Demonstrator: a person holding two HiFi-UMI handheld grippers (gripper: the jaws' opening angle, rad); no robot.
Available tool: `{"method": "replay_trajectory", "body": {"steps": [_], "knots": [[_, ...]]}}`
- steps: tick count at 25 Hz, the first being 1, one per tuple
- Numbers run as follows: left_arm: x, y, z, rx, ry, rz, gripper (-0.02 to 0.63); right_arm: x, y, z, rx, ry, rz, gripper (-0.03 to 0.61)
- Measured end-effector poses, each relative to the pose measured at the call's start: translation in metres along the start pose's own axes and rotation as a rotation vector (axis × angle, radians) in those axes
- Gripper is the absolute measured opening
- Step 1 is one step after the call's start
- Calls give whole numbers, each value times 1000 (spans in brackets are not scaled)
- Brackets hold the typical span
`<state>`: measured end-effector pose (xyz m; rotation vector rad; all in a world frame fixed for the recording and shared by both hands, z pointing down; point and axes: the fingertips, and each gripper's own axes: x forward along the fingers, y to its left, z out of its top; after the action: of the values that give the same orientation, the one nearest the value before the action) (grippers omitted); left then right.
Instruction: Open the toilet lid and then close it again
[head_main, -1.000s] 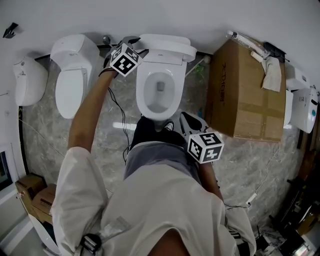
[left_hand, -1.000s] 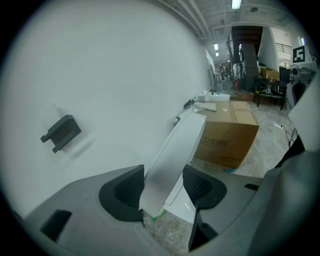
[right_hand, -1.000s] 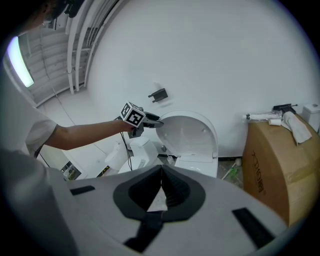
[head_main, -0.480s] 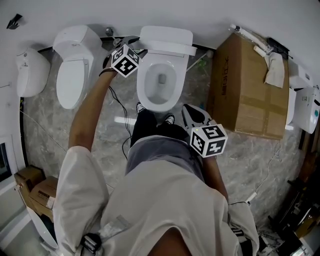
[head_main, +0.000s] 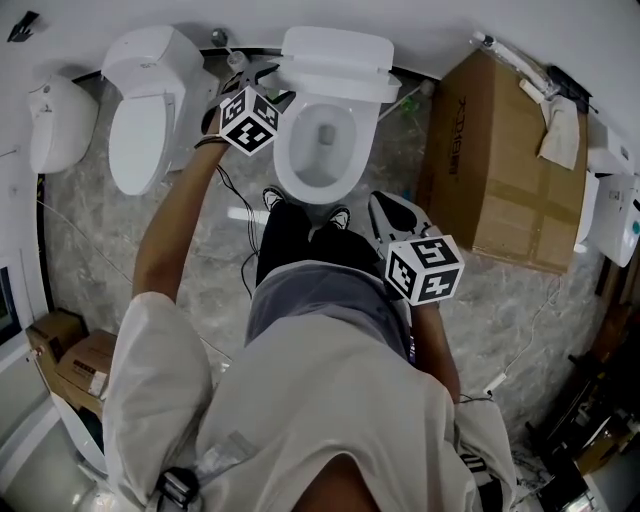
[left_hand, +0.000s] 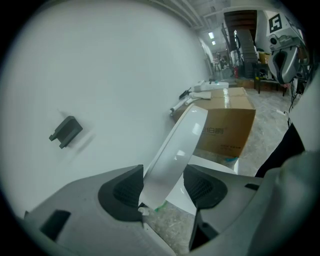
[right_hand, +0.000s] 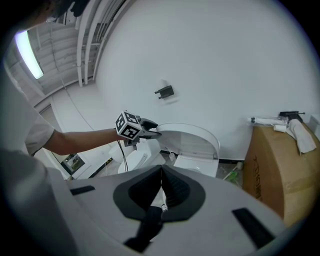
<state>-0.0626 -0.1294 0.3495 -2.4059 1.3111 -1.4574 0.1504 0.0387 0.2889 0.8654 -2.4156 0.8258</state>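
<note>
Toilet: a white ceramic toilet (head_main: 322, 150) stands against the white wall (head_main: 420, 25), at 12 o'clock from the person in the head view. Its oval bowl is uncovered.
Lid: the glossy white plastic toilet lid (head_main: 335, 58) is raised and stands near upright at the bowl's 12 o'clock end. In the left gripper view the lid (left_hand: 180, 145) shows edge-on as a thin curved strip, leaning toward 1 o'clock.
Count, box: one large brown cardboard box (head_main: 505, 170), taped, sits at the toilet's 3 o'clock.
Count, toilets: two are plain to see. They are the open one and a second white toilet (head_main: 140, 125) with its lid down at 9 o'clock. White fixtures also show at both picture edges, but their kind is unclear.
Count, cartons: two small brown cartons (head_main: 70, 370) lie at 8 o'clock on the grey marbled floor (head_main: 200, 260).
Count, grippers: two.
Left gripper: the left gripper (head_main: 262, 80) is on an outstretched arm at the lid's 9 o'clock side. In its own view the left gripper (left_hand: 161, 189) pinches the lid's edge, with a dark ribbed pad against each face.
Right gripper: the right gripper (head_main: 385, 212) sits at 5 o'clock from the bowl, well apart from the lid. In its own view the right gripper (right_hand: 161, 186) has its jaws pressed together with nothing between them. From there the lid (right_hand: 192, 137) lies at 12 o'clock and the left gripper (right_hand: 150, 131) at 11 o'clock.
</note>
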Motion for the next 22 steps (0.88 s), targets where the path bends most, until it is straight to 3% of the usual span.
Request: {"method": "replay_trajectory", "body": {"steps": [15, 22], "knots": [[-10, -26, -18, -36, -51, 71, 236, 22, 2, 10, -43, 61, 32, 11], [-14, -40, -25, -14, -87, 123, 236, 32, -6, 6, -39, 92, 45, 11]]}}
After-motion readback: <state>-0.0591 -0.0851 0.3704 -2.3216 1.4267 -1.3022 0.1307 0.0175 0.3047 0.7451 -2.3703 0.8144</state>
